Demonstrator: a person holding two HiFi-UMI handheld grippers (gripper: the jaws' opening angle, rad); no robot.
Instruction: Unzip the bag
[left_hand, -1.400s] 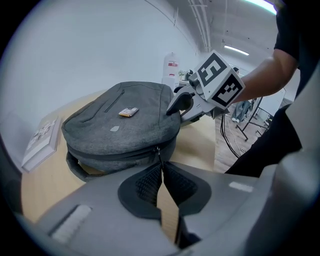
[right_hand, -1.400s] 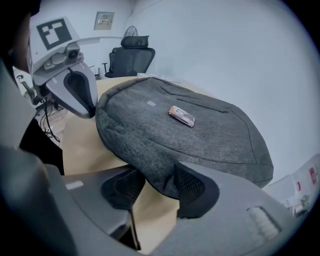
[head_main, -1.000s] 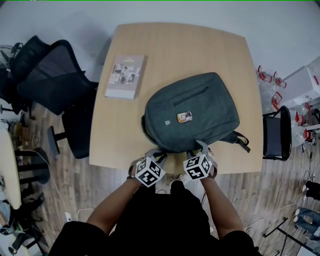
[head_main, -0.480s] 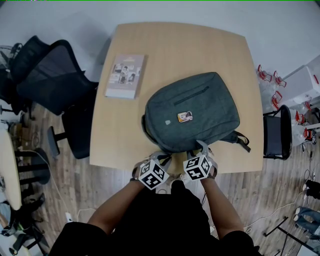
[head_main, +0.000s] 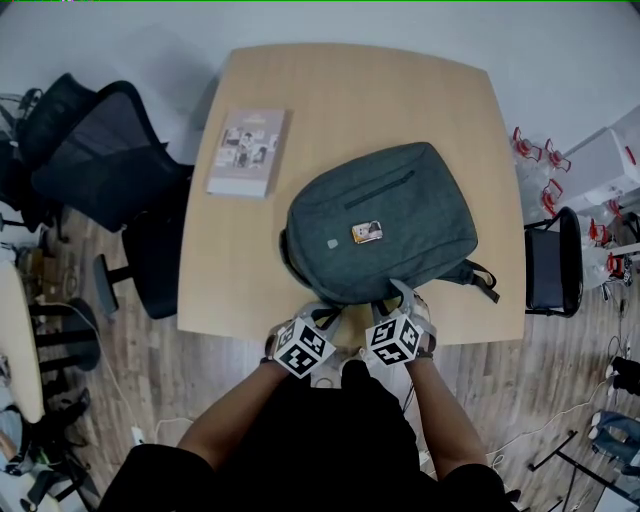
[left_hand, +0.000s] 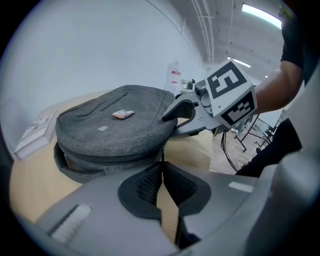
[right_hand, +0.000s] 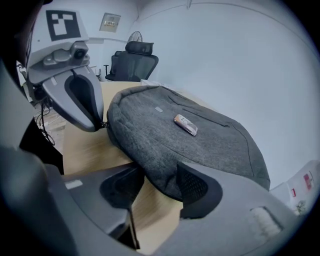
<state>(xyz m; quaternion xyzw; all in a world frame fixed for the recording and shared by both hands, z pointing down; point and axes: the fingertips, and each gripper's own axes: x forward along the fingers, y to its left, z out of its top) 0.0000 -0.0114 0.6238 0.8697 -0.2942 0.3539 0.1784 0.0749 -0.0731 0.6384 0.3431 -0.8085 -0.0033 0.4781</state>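
A grey backpack (head_main: 380, 220) lies flat on the wooden table (head_main: 350, 90), its bottom edge toward me. My left gripper (head_main: 325, 312) is at the bag's near left corner, shut on the thin black zipper pull (left_hand: 161, 156), which runs straight between its pads (left_hand: 145, 182). My right gripper (head_main: 398, 292) holds the near edge of the backpack (right_hand: 190, 140). A fold of grey fabric lies pinched between its pads (right_hand: 197, 187) while its jaws are opening. The zipper (left_hand: 115, 159) along the bag's side looks closed.
A book (head_main: 248, 152) lies on the table's left part. A black office chair (head_main: 100, 170) stands to the left of the table and a black chair (head_main: 552, 265) to the right. My body is close against the table's near edge.
The bag has slid a little to the left on the table. Both grippers have stayed at its near edge, the left one shifted slightly.
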